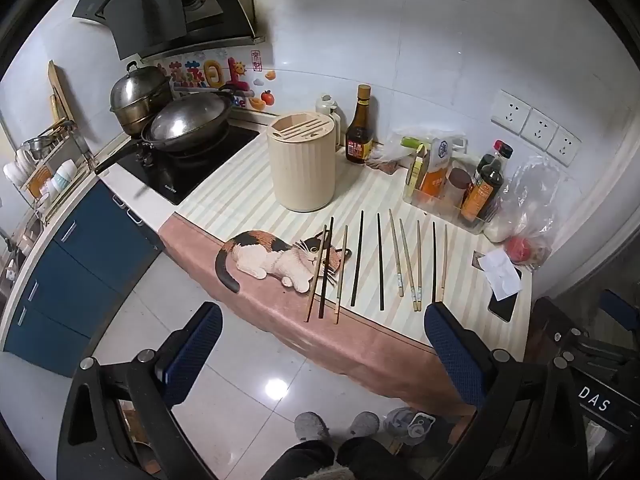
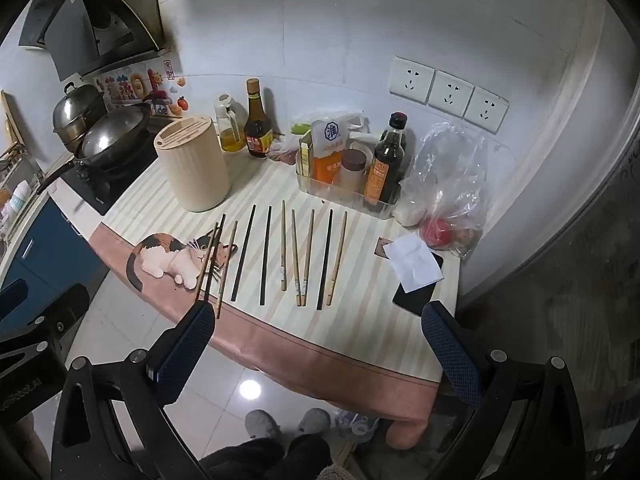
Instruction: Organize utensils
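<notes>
Several chopsticks, dark [image 1: 357, 258] and light wood [image 1: 407, 264], lie in a row on the striped table mat [image 1: 248, 200]. They also show in the right wrist view [image 2: 295, 257]. A beige round utensil holder [image 1: 301, 162] with slots on top stands behind them; it also shows in the right wrist view [image 2: 194, 164]. My left gripper [image 1: 322, 326] is open and empty, held off the table's front edge. My right gripper [image 2: 316, 326] is open and empty, also in front of the table, above its near edge.
A wok [image 1: 188, 124] and steamer pot [image 1: 138, 96] sit on the stove at the left. Sauce bottles [image 1: 360, 128], a clear bin of condiments [image 1: 448, 184], a plastic bag [image 1: 528, 212] and a phone with paper [image 1: 503, 280] stand behind and right.
</notes>
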The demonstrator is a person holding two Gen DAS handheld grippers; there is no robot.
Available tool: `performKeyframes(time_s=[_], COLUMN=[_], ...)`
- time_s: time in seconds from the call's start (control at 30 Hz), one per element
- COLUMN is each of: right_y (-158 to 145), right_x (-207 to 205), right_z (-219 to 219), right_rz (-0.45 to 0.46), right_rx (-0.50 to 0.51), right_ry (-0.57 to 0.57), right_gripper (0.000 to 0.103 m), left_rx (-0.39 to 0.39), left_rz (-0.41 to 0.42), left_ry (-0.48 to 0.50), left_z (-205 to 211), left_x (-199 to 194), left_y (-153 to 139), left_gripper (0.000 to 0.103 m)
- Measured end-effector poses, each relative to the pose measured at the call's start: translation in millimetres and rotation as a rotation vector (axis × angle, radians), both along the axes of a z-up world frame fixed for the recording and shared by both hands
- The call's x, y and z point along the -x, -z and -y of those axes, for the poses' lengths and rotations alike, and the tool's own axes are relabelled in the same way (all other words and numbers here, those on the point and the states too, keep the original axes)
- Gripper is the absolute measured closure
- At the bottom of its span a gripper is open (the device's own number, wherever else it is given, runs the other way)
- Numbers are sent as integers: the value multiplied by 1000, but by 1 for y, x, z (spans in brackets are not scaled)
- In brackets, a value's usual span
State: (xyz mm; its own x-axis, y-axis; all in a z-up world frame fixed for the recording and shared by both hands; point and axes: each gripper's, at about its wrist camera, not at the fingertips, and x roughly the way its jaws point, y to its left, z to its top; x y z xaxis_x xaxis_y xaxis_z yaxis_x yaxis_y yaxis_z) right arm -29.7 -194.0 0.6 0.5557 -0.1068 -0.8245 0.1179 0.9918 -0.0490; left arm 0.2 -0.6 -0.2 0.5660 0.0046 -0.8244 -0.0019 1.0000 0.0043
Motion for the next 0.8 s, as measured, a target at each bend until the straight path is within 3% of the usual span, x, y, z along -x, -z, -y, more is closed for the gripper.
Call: performKeyframes(time_s=[0.8], right_y=[4], right_x=[-1], right_z=[4], right_rz=[-7], right_rx=[-11], right_ry=[-1], right_gripper=[0], left_rx=[2], left_rz=[0], left_ry=[-4], left_z=[-5], left_x=[-1], left_y=[2], left_gripper=[0])
